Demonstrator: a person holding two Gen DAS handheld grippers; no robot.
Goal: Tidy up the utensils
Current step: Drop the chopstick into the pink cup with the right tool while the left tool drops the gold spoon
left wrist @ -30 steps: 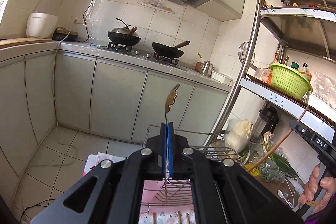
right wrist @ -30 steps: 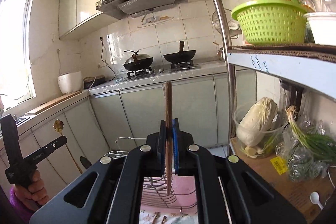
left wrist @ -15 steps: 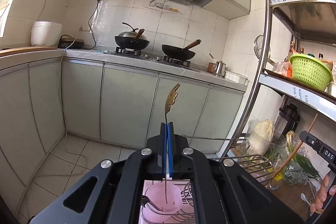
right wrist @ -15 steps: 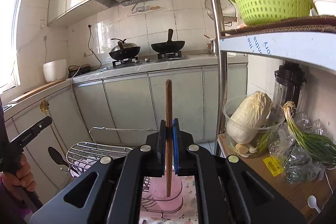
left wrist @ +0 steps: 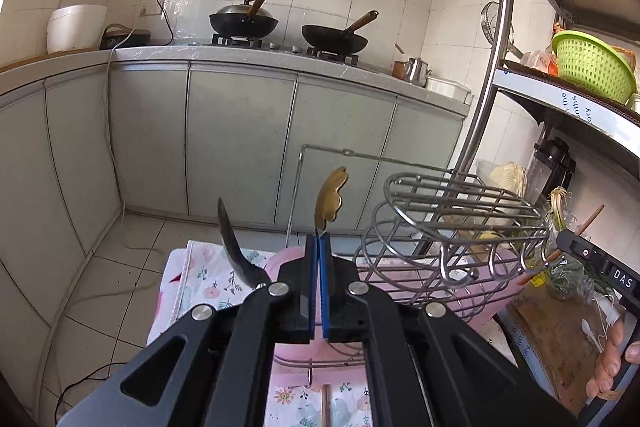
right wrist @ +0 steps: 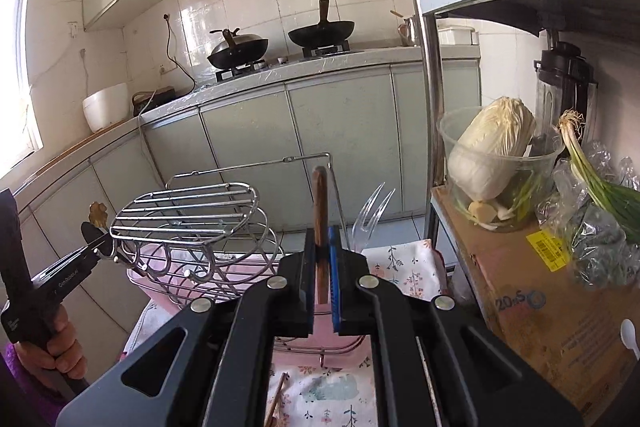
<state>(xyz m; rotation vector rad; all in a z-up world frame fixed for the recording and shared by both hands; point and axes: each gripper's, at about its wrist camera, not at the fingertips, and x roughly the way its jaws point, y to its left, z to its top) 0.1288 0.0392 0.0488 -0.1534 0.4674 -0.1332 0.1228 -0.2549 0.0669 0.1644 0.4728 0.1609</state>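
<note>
Bright daylight floods from the window (right wrist: 16,67), glaring on wall tiles (right wrist: 248,11); fisheye edges bend and darken.

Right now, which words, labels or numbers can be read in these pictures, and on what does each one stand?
"DAS" on the right gripper's body.
"20" printed on the cardboard box; the rest is unclear.
Shelf edge: "the", then partial letters.
Yellow sticker and the left gripper's body: print too blurred to read.

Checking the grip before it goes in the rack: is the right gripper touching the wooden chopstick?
Touching. The right wrist view shows the right gripper with its pads shut against the upright wooden chopstick, no gap on either side.
</note>
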